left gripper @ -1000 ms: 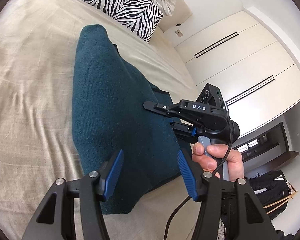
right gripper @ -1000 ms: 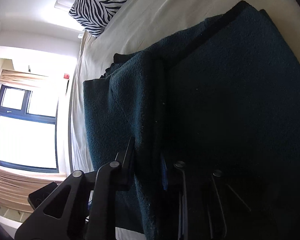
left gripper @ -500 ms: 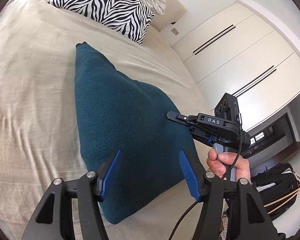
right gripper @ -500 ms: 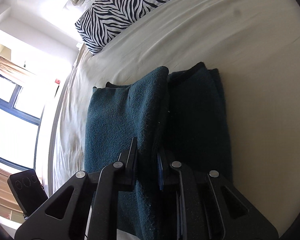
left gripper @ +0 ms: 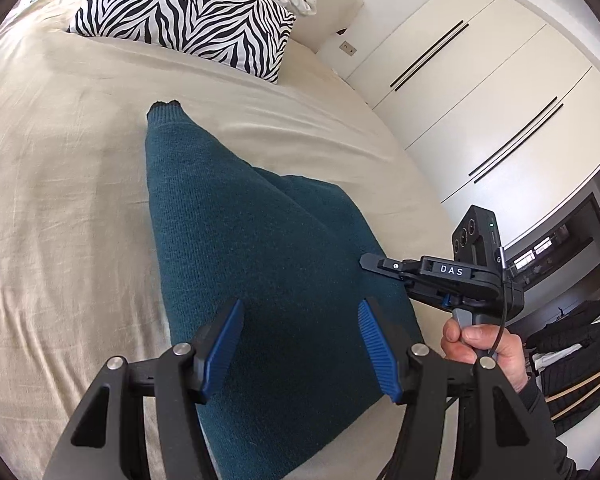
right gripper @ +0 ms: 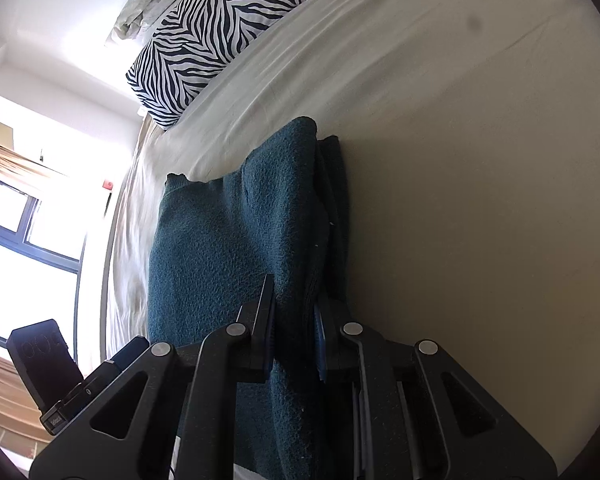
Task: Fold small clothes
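1. Bed (left gripper: 60, 208), covered in a beige sheet, fills most of both views and carries everything else named below.
2. Wardrobe doors (left gripper: 480, 92), cream with thin dark handles, stand beyond the bed's far side in the left wrist view.
3. Teal sweater (left gripper: 260, 280) lies on the sheet near the bed's near edge, with one end stretching toward the head of the bed and its near corner lifted off the sheet.
4. Zebra-print pillow (left gripper: 188, 12) sits at the head of the bed, well apart from the sweater.
5. Right gripper (right gripper: 294, 328) is clamped on a bunched fold of the sweater at the bed's edge; a hand (left gripper: 484, 348) holds its handle.
6. Left gripper (left gripper: 300, 344) hovers over the sweater's near part, jaws apart with nothing pressed between its blue pads (left gripper: 224, 344).
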### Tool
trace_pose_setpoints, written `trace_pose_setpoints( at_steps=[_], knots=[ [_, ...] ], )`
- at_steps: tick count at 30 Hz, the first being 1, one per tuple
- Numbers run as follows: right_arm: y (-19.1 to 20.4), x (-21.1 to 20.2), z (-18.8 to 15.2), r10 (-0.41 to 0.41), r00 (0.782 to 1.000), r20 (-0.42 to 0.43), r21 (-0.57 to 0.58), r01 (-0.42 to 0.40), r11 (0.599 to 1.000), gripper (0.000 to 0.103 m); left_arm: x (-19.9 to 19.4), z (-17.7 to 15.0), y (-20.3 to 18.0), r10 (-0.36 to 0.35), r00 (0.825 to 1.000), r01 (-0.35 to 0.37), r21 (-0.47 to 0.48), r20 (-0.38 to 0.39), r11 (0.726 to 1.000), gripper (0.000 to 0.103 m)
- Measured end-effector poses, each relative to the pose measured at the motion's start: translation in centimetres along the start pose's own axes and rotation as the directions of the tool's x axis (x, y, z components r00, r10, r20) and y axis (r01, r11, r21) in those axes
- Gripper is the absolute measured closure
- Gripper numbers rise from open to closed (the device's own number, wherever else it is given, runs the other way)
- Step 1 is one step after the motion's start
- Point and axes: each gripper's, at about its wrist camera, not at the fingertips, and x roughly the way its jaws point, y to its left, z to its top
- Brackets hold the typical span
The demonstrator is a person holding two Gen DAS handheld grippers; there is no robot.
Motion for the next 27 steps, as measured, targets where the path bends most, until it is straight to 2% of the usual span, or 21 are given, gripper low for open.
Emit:
trace_pose_setpoints(
  at_steps=[4,8,10,13,16,17,19,20,22,24,27],
  knots=[
    [-1.0,1.6,0.0,-0.013,1.0,-0.028,0.01,0.013,1.0,0.089,1.6,0.2,0.5,0.033,0.999,-0.032,0.006,-0.027,0.999,0.041],
    [-2.8,2.4,-0.2,0.037,0.999,-0.024,0.06,-0.036,0.998,0.089,1.9,0.3,0.4,0.054,0.998,-0.054,0.014,-0.035,0.998,0.042],
    [-3.0,2.2,-0.2,0.058,0.998,-0.019,0.067,-0.057,0.996,0.088,1.0,0.7,-0.2,0.054,0.999,-0.053,0.028,-0.006,0.998,0.042],
    [-2.2,1.0,-0.3,0.027,1.0,-0.014,0.048,-0.026,0.998,0.085,0.2,2.4,-1.3,0.075,0.996,-0.078,0.085,0.041,0.993,0.042],
    [-0.8,-1.4,0.6,-0.017,0.998,0.061,0.031,0.015,0.999,0.085,1.3,4.8,-1.2,0.092,0.995,-0.096,0.085,0.047,0.992,0.042],
    [0.0,-2.3,1.2,-0.006,0.996,0.094,0.014,0.005,1.0,0.085,2.0,5.6,-1.0,0.104,0.994,-0.107,0.082,0.042,0.991,0.042],
    [1.5,-3.1,2.3,0.072,0.991,0.112,-0.013,-0.071,0.997,0.085,3.7,6.9,-0.4,0.135,0.991,-0.136,0.079,0.017,0.988,0.042],
    [2.5,-2.7,3.0,0.107,0.99,0.093,-0.024,-0.105,0.994,0.085,4.7,7.3,0.0,0.16,0.987,-0.16,0.076,0.005,0.984,0.042],
    [4.6,-1.2,4.2,0.124,0.991,0.047,-0.052,-0.122,0.991,0.085,6.8,7.5,1.1,0.191,0.98,-0.188,0.057,-0.049,0.981,0.043],
    [6.5,1.4,5.3,0.111,0.994,-0.01,-0.084,-0.112,0.99,0.085,8.1,7.2,2.4,0.175,0.981,-0.174,0.019,-0.079,0.985,0.044],
    [5.9,5.3,6.4,0.086,0.994,-0.065,-0.01,-0.087,0.996,0.085,8.6,7.3,3.7,0.143,0.986,-0.146,-0.033,-0.085,0.989,0.045]
  ],
)
